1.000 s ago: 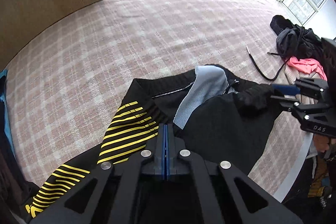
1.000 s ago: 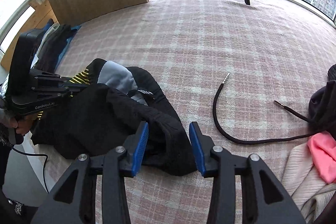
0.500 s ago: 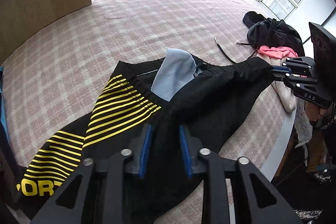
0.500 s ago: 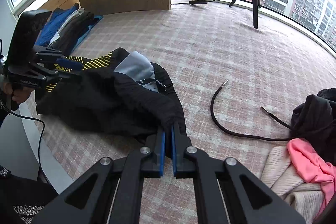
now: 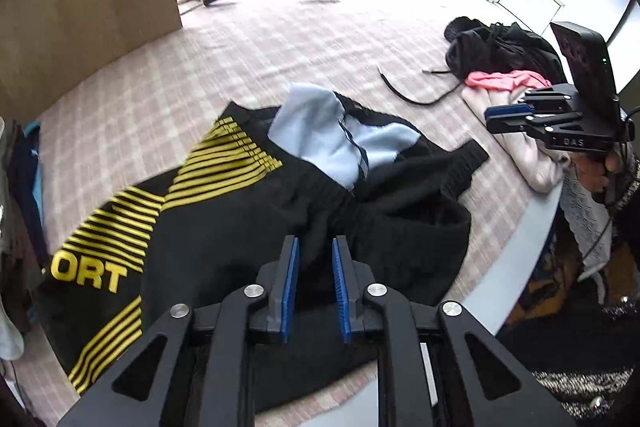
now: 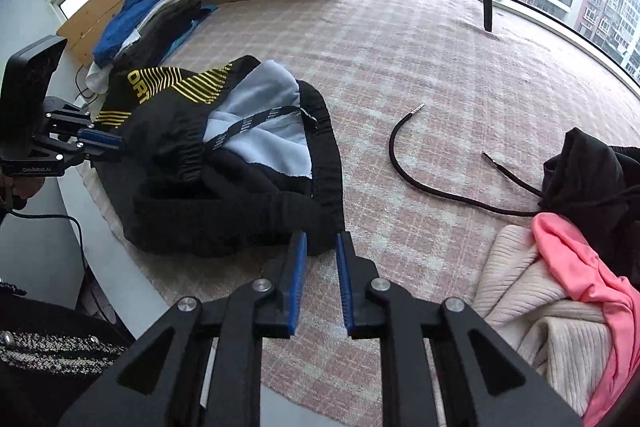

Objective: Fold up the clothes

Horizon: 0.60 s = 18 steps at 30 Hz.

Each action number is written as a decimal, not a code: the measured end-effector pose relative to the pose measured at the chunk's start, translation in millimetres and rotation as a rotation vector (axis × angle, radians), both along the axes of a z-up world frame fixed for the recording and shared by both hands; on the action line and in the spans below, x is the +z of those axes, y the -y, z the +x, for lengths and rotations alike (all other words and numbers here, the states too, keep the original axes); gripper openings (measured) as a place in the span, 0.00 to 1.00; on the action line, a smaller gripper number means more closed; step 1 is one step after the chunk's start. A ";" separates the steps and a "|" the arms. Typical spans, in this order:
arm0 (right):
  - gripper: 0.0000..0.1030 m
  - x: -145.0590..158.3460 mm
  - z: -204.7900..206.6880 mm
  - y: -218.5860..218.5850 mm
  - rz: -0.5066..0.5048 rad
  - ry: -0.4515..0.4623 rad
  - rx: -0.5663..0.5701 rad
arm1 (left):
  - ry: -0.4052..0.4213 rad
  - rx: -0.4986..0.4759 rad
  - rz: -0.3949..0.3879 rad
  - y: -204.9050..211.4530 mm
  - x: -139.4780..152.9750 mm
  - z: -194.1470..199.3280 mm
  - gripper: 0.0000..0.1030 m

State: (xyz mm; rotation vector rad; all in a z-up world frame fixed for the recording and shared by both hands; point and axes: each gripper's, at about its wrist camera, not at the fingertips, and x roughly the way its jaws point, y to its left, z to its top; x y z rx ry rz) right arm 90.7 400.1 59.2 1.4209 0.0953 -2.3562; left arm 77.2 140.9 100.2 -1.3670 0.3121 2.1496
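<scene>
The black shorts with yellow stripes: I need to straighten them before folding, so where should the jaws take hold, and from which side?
Probably the thick ribbed waistband of the black shorts, at its right end nearest the right gripper. That edge is bunched and raised off the checked mat, so jaws coming in low from the near right can likely straddle it.

Matt black cloth trousers (image 5: 248, 239) (fleecy lining) on woven plaid cover (image 5: 168, 83).

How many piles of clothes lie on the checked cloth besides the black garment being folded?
2. A stacked pile with a blue piece on top lies at the far left by the wooden board. A loose heap of black, pink and cream clothes lies at the right; more may be hidden.
</scene>
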 end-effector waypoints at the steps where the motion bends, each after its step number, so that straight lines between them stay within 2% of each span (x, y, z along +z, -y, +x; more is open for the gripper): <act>1: 0.16 1.2 -0.3 -3.9 -0.012 0.000 -0.009 | -0.019 -0.019 -0.025 -9.8 -4.8 -4.7 0.24; 3: 0.16 3.7 -0.9 -11.8 -0.036 0.001 -0.026 | -0.043 -0.071 -0.083 -28.8 -16.5 -10.3 0.27; 6: 0.16 7.3 -1.9 -23.5 -0.072 0.001 -0.053 | -0.066 -0.153 -0.189 -53.8 -39.0 -11.9 0.39; 7: 0.16 8.5 -2.2 -27.4 -0.083 0.002 -0.061 | -0.074 -0.164 -0.220 -58.5 -47.6 -11.0 0.39; 8: 0.17 7.0 -2.8 -29.5 -0.093 0.004 -0.070 | -0.074 -0.164 -0.241 -61.0 -55.0 -13.1 0.37; 9: 0.17 4.7 -2.9 -30.6 -0.101 0.007 -0.078 | -0.068 -0.150 -0.251 -62.0 -61.6 -15.6 0.22; 10: 0.17 2.1 -2.8 -31.3 -0.110 0.015 -0.084 | -0.052 -0.129 -0.242 -58.9 -63.9 -19.6 0.16; 12: 0.18 -3.2 -2.6 -32.6 -0.126 0.033 -0.094 | -0.025 -0.089 -0.155 -47.7 -52.8 -25.2 0.09; 13: 0.19 -4.9 -0.4 -30.9 -0.136 0.039 -0.086 | -0.017 -0.065 -0.108 -40.1 -43.9 -27.5 0.09; 14: 0.23 -6.3 2.6 -28.3 -0.146 0.044 -0.075 | 0.005 -0.052 -0.068 -32.2 -37.0 -29.8 0.09; 15: 0.31 -7.7 5.6 -25.7 -0.156 0.049 -0.063 | 0.026 -0.040 -0.028 -24.2 -30.1 -32.1 0.12; 16: 0.37 -9.1 8.6 -23.1 -0.166 0.054 -0.051 | 0.043 -0.027 0.008 -16.3 -23.3 -34.3 0.19; 17: 0.47 -10.4 11.6 -20.5 -0.177 0.059 -0.039 | 0.026 -0.014 0.005 -9.3 -16.4 -35.4 0.21; 18: 0.50 -13.3 13.9 -18.9 -0.184 0.068 -0.040 | 0.008 -0.001 0.002 -2.3 -9.7 -36.7 0.23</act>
